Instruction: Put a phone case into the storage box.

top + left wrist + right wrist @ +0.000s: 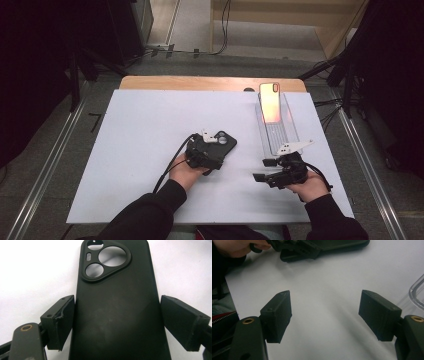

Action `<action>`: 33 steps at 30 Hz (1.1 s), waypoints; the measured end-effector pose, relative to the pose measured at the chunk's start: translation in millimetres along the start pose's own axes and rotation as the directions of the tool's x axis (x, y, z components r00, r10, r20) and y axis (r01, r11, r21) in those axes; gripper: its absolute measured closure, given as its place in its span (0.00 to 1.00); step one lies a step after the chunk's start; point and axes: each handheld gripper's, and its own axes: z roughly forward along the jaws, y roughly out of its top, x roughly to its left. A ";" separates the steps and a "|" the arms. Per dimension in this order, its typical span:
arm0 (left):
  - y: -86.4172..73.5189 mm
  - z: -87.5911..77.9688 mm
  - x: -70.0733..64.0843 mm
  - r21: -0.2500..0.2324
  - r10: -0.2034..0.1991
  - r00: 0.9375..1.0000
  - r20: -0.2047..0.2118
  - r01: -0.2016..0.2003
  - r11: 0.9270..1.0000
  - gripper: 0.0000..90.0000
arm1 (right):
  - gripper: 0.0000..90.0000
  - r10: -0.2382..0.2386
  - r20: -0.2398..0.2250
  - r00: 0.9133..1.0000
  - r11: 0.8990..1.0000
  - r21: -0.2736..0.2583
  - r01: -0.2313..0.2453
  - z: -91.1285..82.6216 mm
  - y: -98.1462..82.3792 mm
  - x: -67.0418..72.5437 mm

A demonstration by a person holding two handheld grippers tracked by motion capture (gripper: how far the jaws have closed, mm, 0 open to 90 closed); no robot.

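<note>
A black phone case lies back up on the white board, its camera cut-out facing away from the person. My left gripper comes at it from the near end. In the left gripper view the case sits between my two pads, and both pads touch its long edges. My right gripper lies on its side near the board's front right, jaws pointing left. Its pads stand wide apart over bare board, open, with nothing between them.
A clear plastic tray runs front to back at the right, and an orange-lit phone leans in its far end. The tray's rim is just right of my right gripper. The white board covers a wooden table.
</note>
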 end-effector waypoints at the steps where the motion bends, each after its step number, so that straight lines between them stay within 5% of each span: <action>1: 2.4 -2.7 0.1 0.003 0.003 1.000 0.000 -0.003 1.000 0.17 | 0.27 0.000 0.001 1.000 1.000 0.000 0.000 0.0 0.0 0.0; 17: 19.9 -51.3 13.5 -0.037 -0.069 0.993 0.097 0.073 0.997 0.17 | 0.26 -0.007 0.001 1.000 1.000 -0.028 0.007 -0.6 1.0 2.1; 25: 14.5 -69.9 17.5 -0.044 -0.101 0.986 0.133 0.107 0.993 0.17 | 0.25 -0.018 0.003 1.000 0.998 -0.062 0.018 -0.1 4.8 7.2; 33: -1.1 -77.5 21.9 -0.056 -0.181 0.972 0.150 0.191 0.980 0.17 | 0.24 0.013 0.006 1.000 0.997 -0.077 -0.012 -0.6 18.6 16.2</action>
